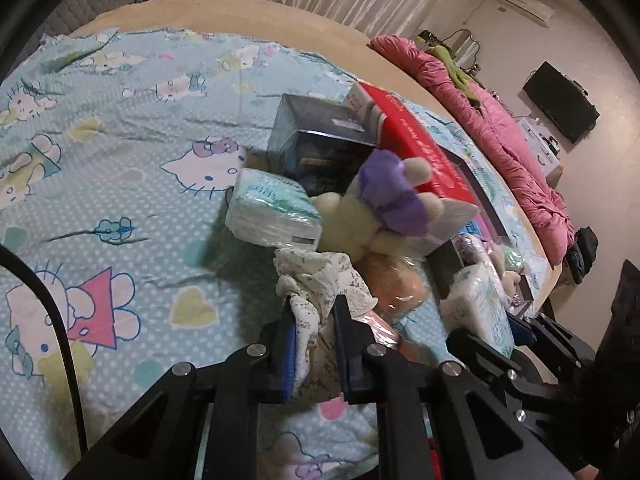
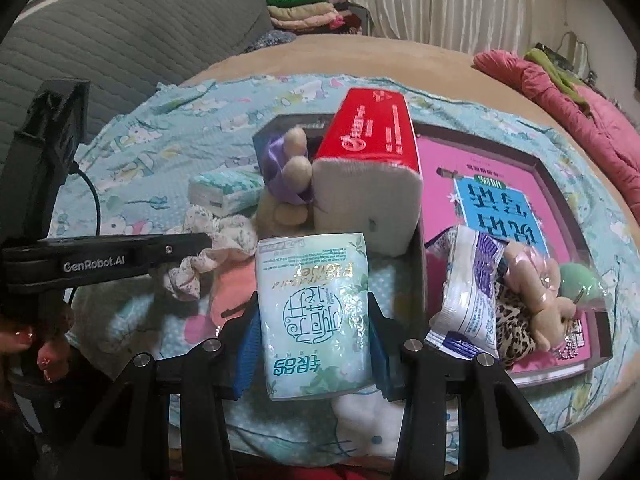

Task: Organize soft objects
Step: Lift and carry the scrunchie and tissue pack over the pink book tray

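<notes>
My left gripper (image 1: pixel 316 322) is shut on a white floral scrunchie (image 1: pixel 320 280), whose bunched cloth sticks out past the blue pads. In the right wrist view the same scrunchie (image 2: pixel 218 240) hangs at that gripper's tip. My right gripper (image 2: pixel 314 336) is shut on a pale green tissue pack (image 2: pixel 316 308), held upright above the bedsheet. A cream plush toy with a purple bow (image 1: pixel 384 200) leans against a red tissue pack (image 2: pixel 372 128). Another small tissue pack (image 1: pixel 272 208) lies beside the plush.
A pink-lined tray (image 2: pixel 560 208) on the right holds a bagged plush (image 2: pixel 540 292), a leopard-print cloth and a white packet. A dark box (image 1: pixel 320 144) stands behind the plush. A pink quilt (image 1: pixel 500 120) lies along the bed's far edge. Folded clothes are stacked beyond.
</notes>
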